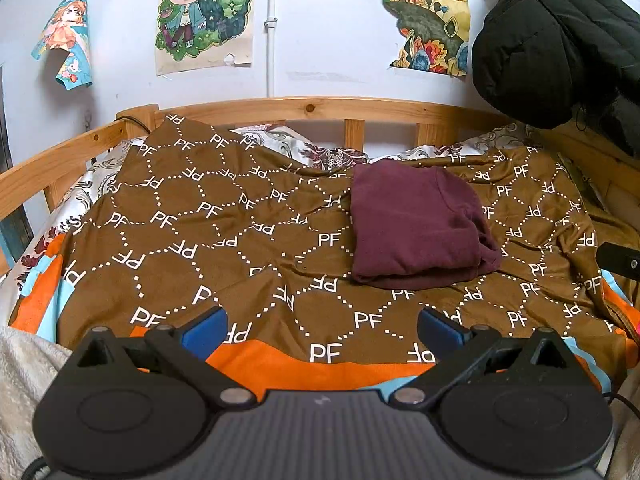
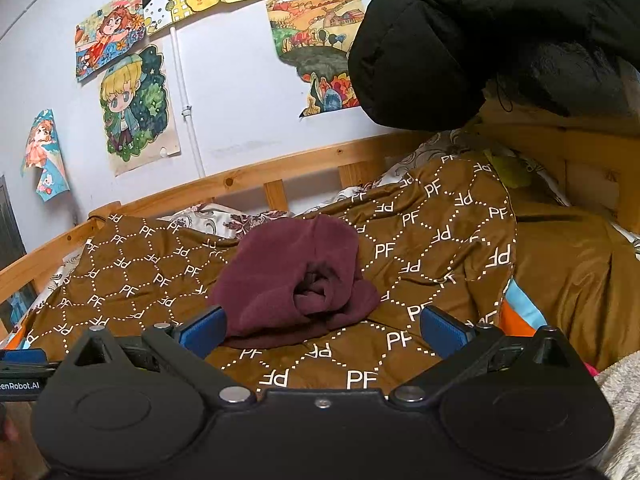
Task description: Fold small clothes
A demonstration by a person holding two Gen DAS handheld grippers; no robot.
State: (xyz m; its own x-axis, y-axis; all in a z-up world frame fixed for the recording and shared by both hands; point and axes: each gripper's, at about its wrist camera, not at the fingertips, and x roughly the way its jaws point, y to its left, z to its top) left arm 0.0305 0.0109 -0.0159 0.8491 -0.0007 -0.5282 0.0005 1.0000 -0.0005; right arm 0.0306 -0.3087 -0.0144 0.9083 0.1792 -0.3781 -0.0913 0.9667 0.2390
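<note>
Left gripper (image 1: 322, 330): blue pads spread wide, empty, hovering low-centre of frame over the orange band and brown PF blanket (image 1: 224, 240). Right gripper (image 2: 322, 326): same, wide apart, nothing held.

Maroon garment (image 1: 416, 224) lies folded on the blanket. In the left view it's centre-right of frame, well ahead and off to the right of the fingers, long axis running roughly away from the camera. In the right view the same garment (image 2: 288, 280) sits centre frame, just beyond and between the pads. My read: right gripper is nearer and squarely lined up; left would have to swing right.

View differences: left shows a flat, tidy top face with a stacked near edge. Right looks into the open bunched end with rolled layers, hidden from the left.

Behind: wooden bed rail (image 1: 304, 108), drawings on the wall, black jacket (image 2: 480, 40) upper right.
</note>
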